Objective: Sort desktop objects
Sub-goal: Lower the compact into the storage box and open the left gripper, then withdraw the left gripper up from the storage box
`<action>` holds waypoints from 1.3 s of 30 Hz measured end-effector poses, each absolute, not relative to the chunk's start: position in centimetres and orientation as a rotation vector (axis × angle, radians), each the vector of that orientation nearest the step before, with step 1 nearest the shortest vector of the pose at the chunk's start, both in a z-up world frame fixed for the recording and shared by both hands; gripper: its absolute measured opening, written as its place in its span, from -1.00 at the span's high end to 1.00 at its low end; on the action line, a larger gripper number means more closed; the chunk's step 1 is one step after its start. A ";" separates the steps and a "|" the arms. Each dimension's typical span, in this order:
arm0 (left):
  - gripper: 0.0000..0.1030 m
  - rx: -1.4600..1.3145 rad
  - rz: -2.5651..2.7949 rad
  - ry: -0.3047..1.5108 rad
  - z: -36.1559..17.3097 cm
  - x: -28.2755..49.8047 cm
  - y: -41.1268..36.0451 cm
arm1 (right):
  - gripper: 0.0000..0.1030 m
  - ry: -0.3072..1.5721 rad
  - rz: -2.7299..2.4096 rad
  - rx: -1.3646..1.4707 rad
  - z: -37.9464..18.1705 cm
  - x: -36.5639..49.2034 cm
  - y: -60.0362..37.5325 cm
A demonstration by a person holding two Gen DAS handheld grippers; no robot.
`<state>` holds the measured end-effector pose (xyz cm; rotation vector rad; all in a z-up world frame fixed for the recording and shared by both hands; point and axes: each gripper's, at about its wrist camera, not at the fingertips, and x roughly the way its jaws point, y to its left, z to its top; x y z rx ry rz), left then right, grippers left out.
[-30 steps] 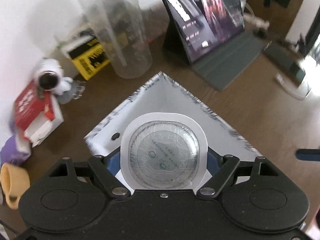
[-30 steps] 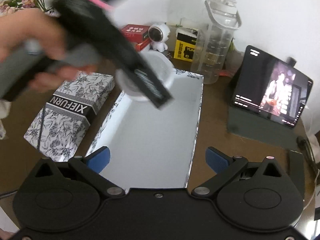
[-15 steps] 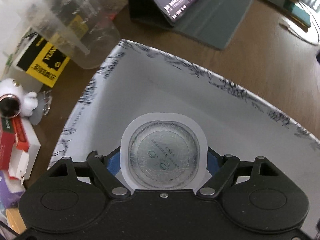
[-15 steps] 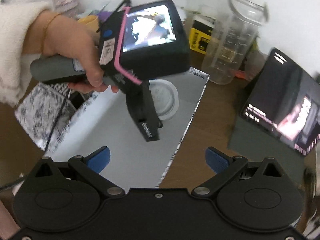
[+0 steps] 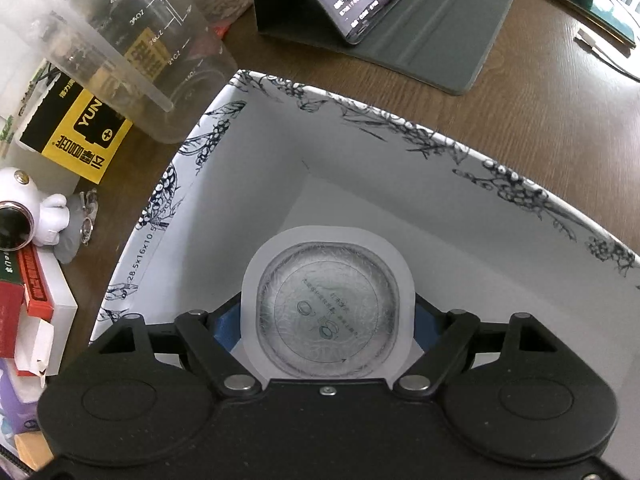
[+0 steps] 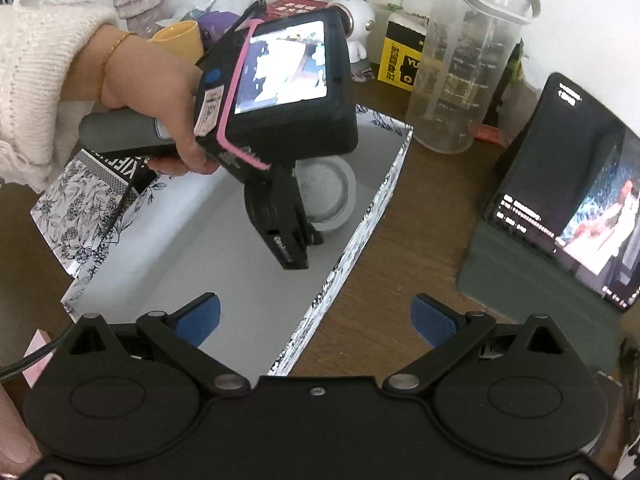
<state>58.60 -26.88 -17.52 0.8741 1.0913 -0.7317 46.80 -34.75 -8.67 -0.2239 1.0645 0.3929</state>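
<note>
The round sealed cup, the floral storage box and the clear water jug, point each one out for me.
round sealed cup [image 5: 326, 312], left wrist view, middle of its foil lid.
floral storage box [image 5: 404, 130], left wrist view, printed far rim.
clear water jug [image 6: 464, 76], right wrist view, middle of its transparent body.

Open box [image 6: 256, 264]: floor bare from near end to middle; far end taken up by left gripper [image 5: 326, 320] with a round lidded container [image 5: 327, 310] between its opening jaws. Box walls block level entry; access from above only. Beyond far corner, clear jug [image 6: 468, 68] stands close. Right of box, a strip of bare surface [image 6: 404, 248], bounded by tablet on stand [image 6: 568, 204]. Left side: patterned lid [image 6: 84, 216] lies against box wall.
</note>
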 end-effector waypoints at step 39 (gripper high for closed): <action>-1.00 0.272 -0.346 0.776 -0.6 39.4 -13.1 | -0.99 0.913 0.321 -0.112 -3.8 36.8 -32.3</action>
